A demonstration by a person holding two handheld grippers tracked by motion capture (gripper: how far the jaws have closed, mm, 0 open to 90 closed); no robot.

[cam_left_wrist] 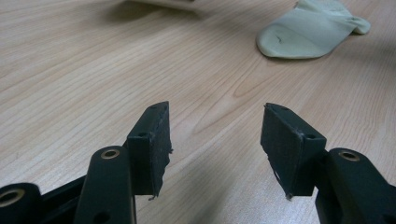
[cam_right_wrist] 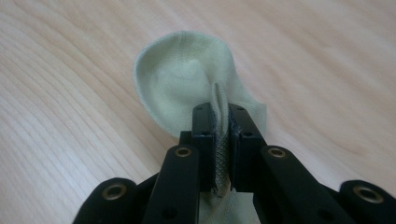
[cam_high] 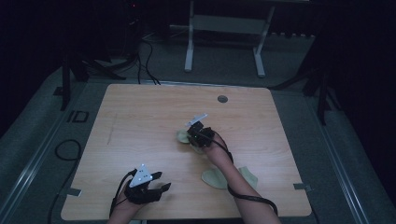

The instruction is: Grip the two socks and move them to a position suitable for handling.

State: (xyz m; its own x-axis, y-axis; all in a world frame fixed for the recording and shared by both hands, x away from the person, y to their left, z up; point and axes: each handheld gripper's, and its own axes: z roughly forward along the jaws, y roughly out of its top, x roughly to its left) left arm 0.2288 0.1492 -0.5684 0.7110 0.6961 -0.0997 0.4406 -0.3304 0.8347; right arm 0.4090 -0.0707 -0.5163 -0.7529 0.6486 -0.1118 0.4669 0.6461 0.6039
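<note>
A second sock (cam_high: pixel 215 178) lies near the right forearm on the table (cam_high: pixel 140 121). The right gripper (cam_right_wrist: pixel 223 122) pinches a fold of the pale green sock (cam_right_wrist: pixel 180 81). The left gripper (cam_left_wrist: pixel 215 140) stands open, empty.

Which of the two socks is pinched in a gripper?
The far sock, mid-table: the right gripper is shut on a fold of it. The near sock lies untouched.

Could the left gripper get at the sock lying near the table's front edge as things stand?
Probably yes. The left gripper is open with nothing between its jaws, and bare table lies between it and the near sock. The right gripper is shut on the other sock, farther off.
</note>
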